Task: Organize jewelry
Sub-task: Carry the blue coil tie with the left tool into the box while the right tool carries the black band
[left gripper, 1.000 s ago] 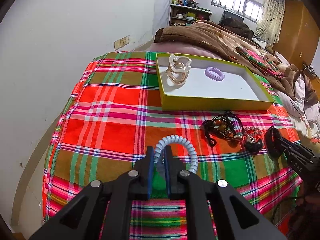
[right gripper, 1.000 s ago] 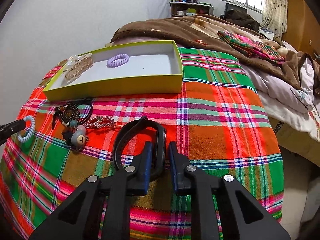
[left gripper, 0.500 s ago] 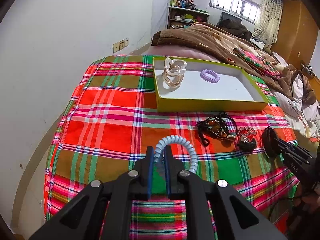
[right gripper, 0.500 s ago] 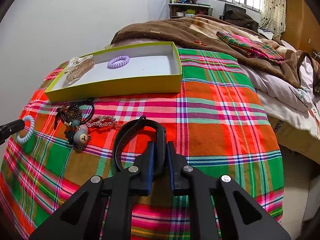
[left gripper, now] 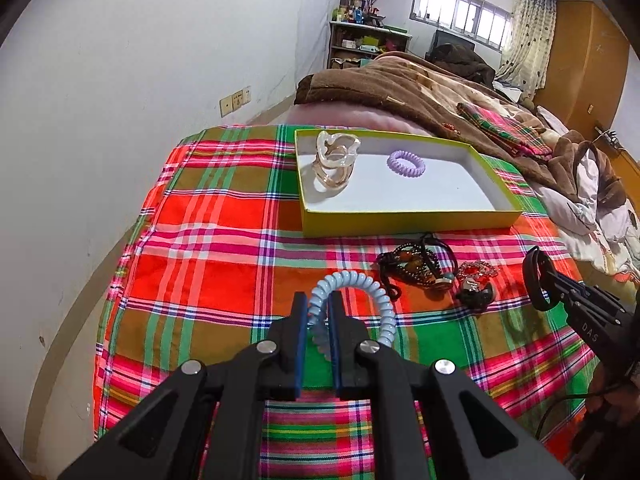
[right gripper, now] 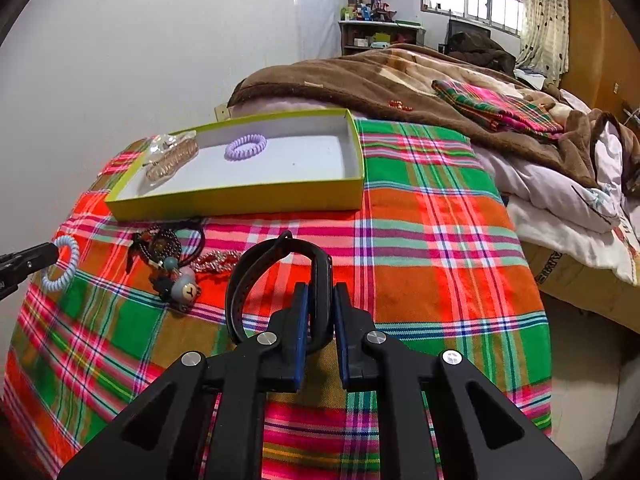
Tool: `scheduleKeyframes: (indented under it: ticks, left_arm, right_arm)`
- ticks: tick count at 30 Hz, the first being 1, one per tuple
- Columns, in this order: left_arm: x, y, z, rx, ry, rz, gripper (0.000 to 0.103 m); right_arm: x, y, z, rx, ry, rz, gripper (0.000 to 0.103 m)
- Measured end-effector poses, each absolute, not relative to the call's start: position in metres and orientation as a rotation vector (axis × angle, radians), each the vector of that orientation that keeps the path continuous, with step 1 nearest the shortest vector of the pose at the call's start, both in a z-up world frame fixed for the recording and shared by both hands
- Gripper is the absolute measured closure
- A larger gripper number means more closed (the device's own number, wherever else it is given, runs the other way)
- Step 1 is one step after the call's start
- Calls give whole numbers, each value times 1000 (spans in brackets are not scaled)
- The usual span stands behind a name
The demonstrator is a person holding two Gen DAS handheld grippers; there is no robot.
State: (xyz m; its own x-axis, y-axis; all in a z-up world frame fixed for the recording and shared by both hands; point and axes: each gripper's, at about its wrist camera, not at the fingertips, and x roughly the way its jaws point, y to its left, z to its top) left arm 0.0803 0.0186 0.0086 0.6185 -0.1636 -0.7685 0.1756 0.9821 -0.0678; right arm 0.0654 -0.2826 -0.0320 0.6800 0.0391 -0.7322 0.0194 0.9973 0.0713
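My left gripper (left gripper: 318, 308) is shut on a pale blue spiral hair tie (left gripper: 372, 292) and holds it above the plaid cloth; it also shows in the right wrist view (right gripper: 64, 264). My right gripper (right gripper: 320, 300) is shut on a black band (right gripper: 256, 276), raised off the cloth; it also shows in the left wrist view (left gripper: 536, 280). A yellow-green box (left gripper: 400, 222) ahead holds a clear hair claw (left gripper: 334, 160) and a purple spiral tie (left gripper: 406, 164). A heap of dark bead bracelets and a charm (left gripper: 424, 268) lies on the cloth in front of the box.
The plaid cloth (left gripper: 208, 240) covers the bed end. A white wall (left gripper: 120, 80) is close on the left. Brown blankets (right gripper: 360, 84) and bedding lie behind and right of the box. The bed edge drops to the floor on the right (right gripper: 580, 360).
Both grippers have risen and drawn back slightly with their items; the black band has lifted off the cloth. The box and bead heap have not moved.
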Motion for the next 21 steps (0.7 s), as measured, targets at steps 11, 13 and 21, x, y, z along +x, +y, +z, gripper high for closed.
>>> scheduleKeyframes:
  ticks: [11, 13, 21]
  left_arm:
    - [85, 10, 27, 23, 838, -213, 92]
    - [88, 8, 31, 23, 831, -217, 92]
    - [100, 0, 47, 18, 794, -234, 92]
  right_arm:
    - [65, -283, -8, 70, 768, 19, 90]
    - [66, -282, -3, 66, 758, 21, 90]
    - [75, -283, 13, 46, 729, 19, 90]
